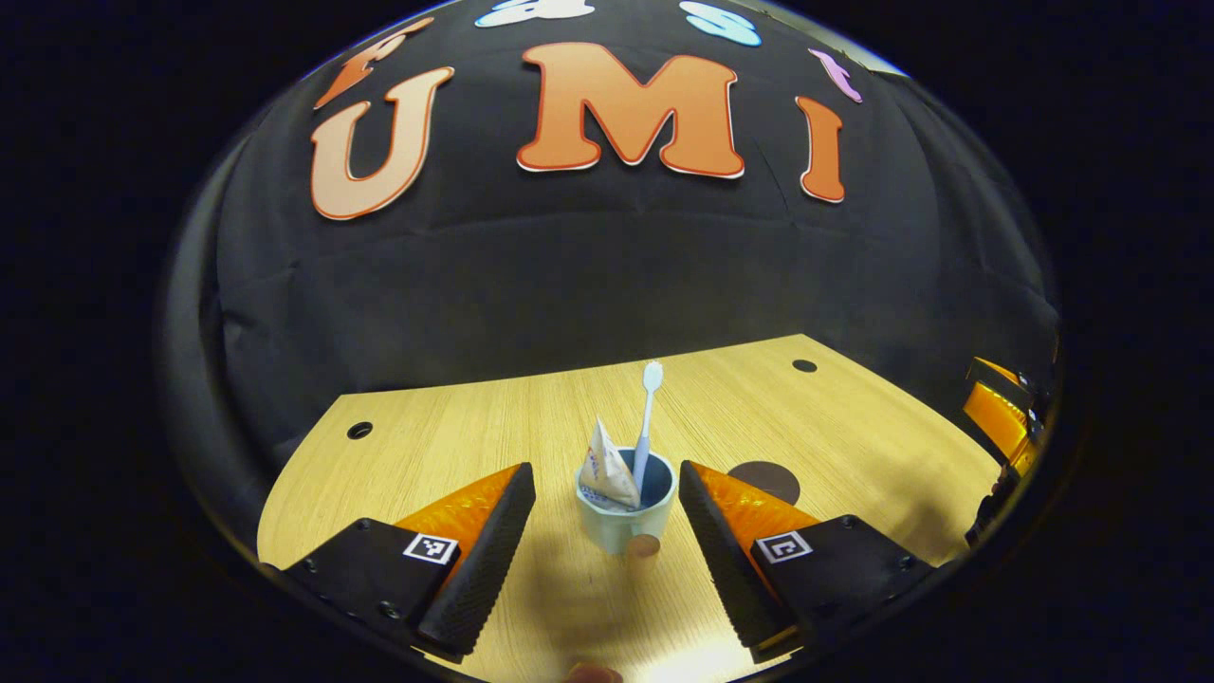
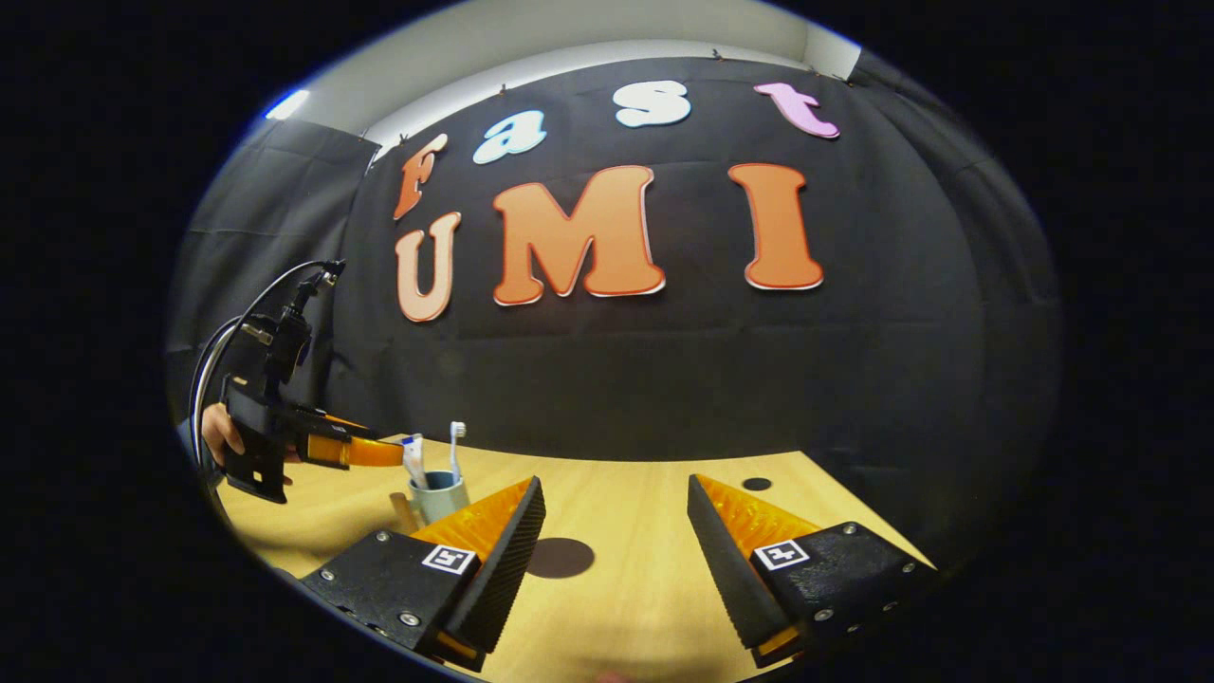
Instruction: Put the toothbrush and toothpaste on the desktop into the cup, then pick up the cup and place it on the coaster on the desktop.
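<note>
Cup (image 1: 626,517): upright on the wooden desktop (image 1: 854,417), holding the toothbrush (image 1: 647,417) and toothpaste (image 1: 607,470), both standing above the rim. Coaster (image 1: 766,479): dark disc, bare, just beside the cup. Left gripper (image 1: 607,531): fingers apart, flanking the cup without contact; right gripper (image 2: 616,550): fingers apart, nothing between, near the coaster.
</note>
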The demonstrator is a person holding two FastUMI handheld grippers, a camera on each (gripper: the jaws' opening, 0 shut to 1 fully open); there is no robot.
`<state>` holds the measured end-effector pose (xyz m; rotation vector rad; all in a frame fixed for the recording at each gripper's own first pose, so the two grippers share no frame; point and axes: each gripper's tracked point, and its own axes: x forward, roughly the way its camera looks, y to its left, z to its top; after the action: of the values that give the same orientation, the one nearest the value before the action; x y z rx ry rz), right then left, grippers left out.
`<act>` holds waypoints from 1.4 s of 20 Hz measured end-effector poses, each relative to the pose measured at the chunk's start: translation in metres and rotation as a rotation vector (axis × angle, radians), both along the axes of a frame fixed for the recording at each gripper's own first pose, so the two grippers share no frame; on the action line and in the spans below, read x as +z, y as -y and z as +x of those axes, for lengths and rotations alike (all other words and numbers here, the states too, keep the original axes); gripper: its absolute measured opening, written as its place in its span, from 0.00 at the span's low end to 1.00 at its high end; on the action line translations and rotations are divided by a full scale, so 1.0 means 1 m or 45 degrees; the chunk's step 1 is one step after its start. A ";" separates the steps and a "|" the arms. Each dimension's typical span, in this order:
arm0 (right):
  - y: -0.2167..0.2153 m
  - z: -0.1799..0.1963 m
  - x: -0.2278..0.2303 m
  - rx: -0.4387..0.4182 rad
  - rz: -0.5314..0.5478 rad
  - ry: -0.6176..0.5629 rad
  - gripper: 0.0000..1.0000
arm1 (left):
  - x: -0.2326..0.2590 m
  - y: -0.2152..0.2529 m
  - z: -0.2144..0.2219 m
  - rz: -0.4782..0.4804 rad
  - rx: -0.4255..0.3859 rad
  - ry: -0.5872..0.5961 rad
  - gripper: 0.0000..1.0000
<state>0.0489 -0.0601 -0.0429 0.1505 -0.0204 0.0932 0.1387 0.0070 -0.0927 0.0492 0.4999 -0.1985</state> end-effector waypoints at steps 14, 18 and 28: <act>0.068 -0.055 -0.042 -0.179 -0.044 -0.072 0.94 | -0.069 0.029 -0.007 0.123 -0.103 -0.630 1.00; 0.073 -0.060 -0.052 -0.191 -0.065 -0.102 0.94 | -0.079 0.030 -0.002 0.174 -0.100 -0.762 1.00; 0.074 -0.063 -0.072 -0.194 -0.066 -0.156 0.94 | -0.083 0.076 -0.004 0.178 -0.047 -0.903 0.42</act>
<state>-0.0145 -0.1338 -0.1152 0.1026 0.0927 -0.0679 0.1350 -0.0692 -0.1756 0.1264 1.2206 -0.2152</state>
